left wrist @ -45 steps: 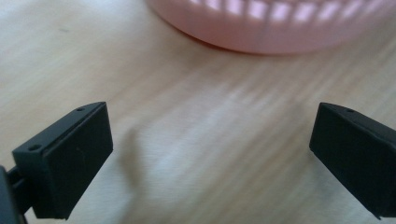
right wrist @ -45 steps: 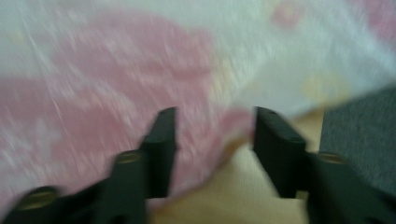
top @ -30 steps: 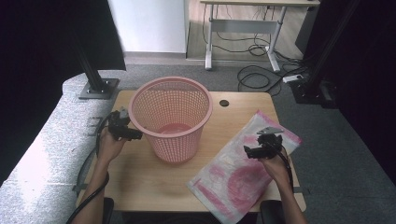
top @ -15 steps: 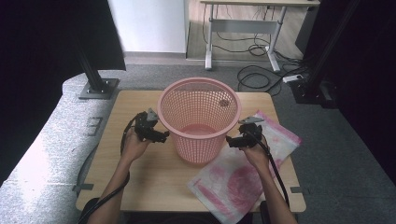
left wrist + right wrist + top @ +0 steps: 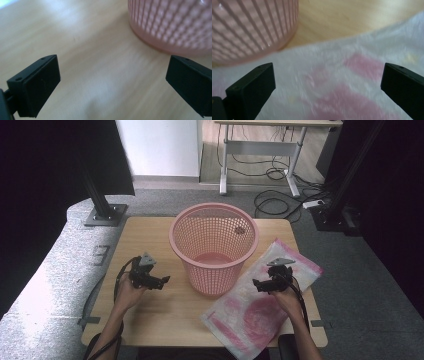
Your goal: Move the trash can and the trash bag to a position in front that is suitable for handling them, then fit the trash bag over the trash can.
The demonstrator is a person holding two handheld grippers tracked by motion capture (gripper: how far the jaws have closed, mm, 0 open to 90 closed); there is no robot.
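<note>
Pink mesh basket [image 5: 214, 247] now stands mid-counter [image 5: 150, 315], shifted rightward from its earlier spot. Left hand-held gripper [image 5: 161, 281] and right hand-held gripper [image 5: 259, 284], both released, have pulled back toward the near edge, right over the pink-and-white bag [image 5: 250, 312].

- The high view looks forward and down from above the person's side, taking in the whole table [image 5: 150, 320].
- The left gripper view sits low and close to the tabletop, facing the pink mesh basket [image 5: 175, 25] in its upper right.
- The right gripper view, equally near, faces the basket in its upper left, over the pink-and-white plastic bag [image 5: 352, 95].
- All three share the basket.
</note>
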